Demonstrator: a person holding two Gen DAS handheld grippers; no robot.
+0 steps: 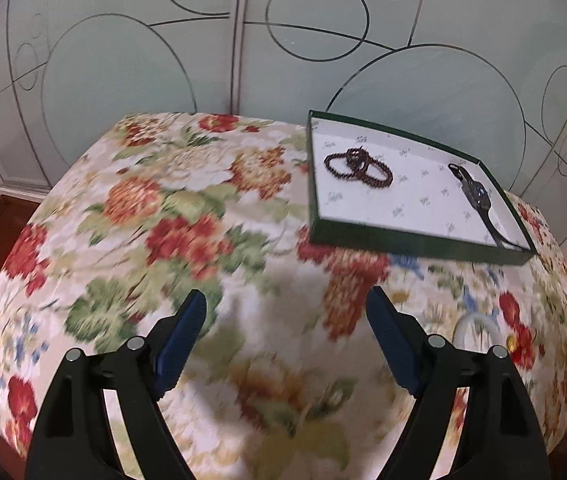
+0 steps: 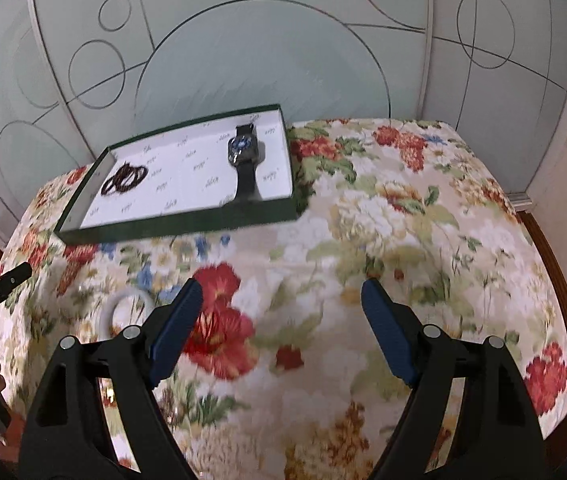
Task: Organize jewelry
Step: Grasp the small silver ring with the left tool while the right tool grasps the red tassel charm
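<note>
Both the left gripper [image 1: 285, 308] and right gripper [image 2: 281, 300] gape wide, holding nothing, above the floral tablecloth [image 1: 211, 216]. A white bangle [image 2: 123, 310] lies near. Beyond, the green tray [image 2: 179, 226] holds beaded bracelets [image 1: 357, 166] and a wristwatch [image 2: 243, 156].

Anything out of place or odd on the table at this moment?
A white bangle and a small gold piece lie loose on the floral cloth, outside the green tray that already holds the beaded bracelets and watch. Nothing looks damaged.
</note>
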